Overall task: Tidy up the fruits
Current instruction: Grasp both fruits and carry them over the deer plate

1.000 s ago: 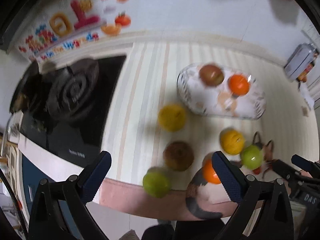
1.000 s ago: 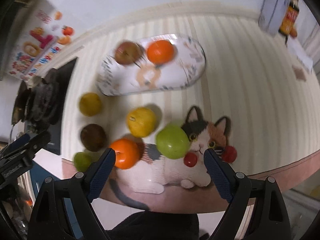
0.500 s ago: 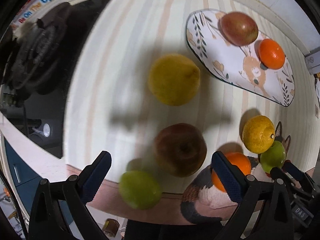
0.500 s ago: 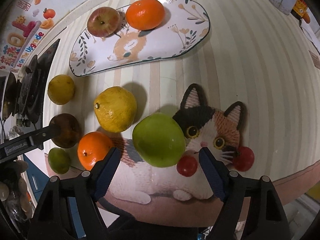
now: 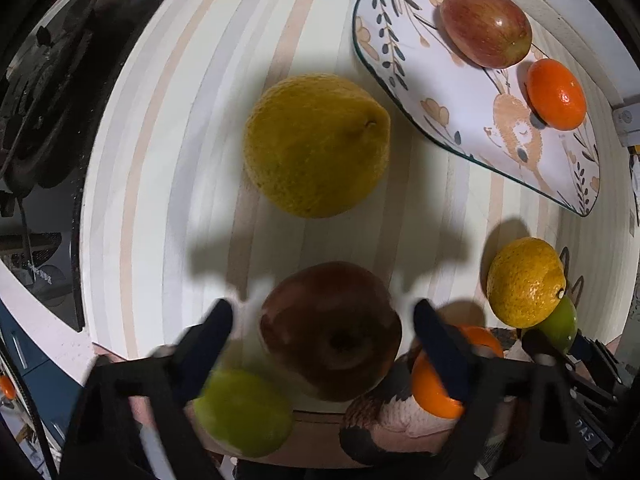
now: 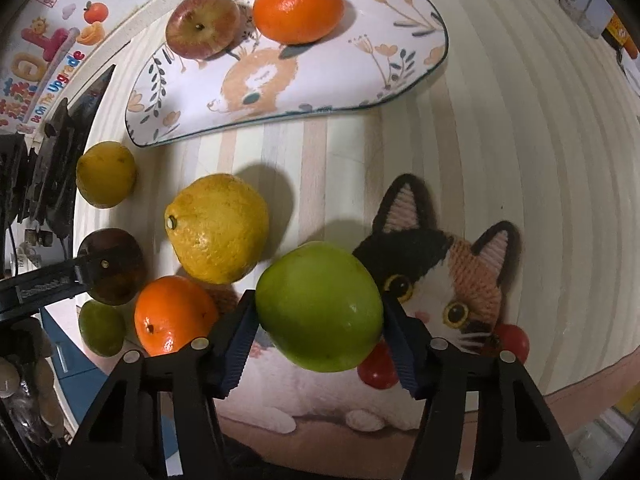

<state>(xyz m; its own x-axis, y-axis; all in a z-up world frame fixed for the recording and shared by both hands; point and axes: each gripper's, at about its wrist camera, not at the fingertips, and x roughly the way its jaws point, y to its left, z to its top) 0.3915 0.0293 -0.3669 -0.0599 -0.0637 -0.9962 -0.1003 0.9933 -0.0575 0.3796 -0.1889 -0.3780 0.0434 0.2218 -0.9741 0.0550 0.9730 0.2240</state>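
Observation:
A dark red apple [image 5: 328, 332] lies on the striped counter between the fingers of my left gripper [image 5: 324, 328]. Its jaws are closing, with a thin gap still showing on each side. My right gripper [image 6: 320, 320] points down at a green apple [image 6: 320, 308] on the cat mat [image 6: 448, 272]. Its jaws are closing and both pads sit against the apple's sides. The patterned plate [image 6: 352, 60] at the back holds a red apple [image 6: 202, 26] and an orange [image 6: 298, 8].
Loose on the counter are two yellow citrus fruits [image 6: 218, 228] [image 6: 106, 174], an orange [image 6: 174, 316] and a small green fruit [image 6: 100, 328]. Two small red tomatoes [image 6: 512, 340] sit on the mat. A black stove [image 5: 44, 92] borders the left side.
Both grippers have come down close to the counter. The left jaws narrowed around the dark apple, and the right jaws closed in onto the green apple.

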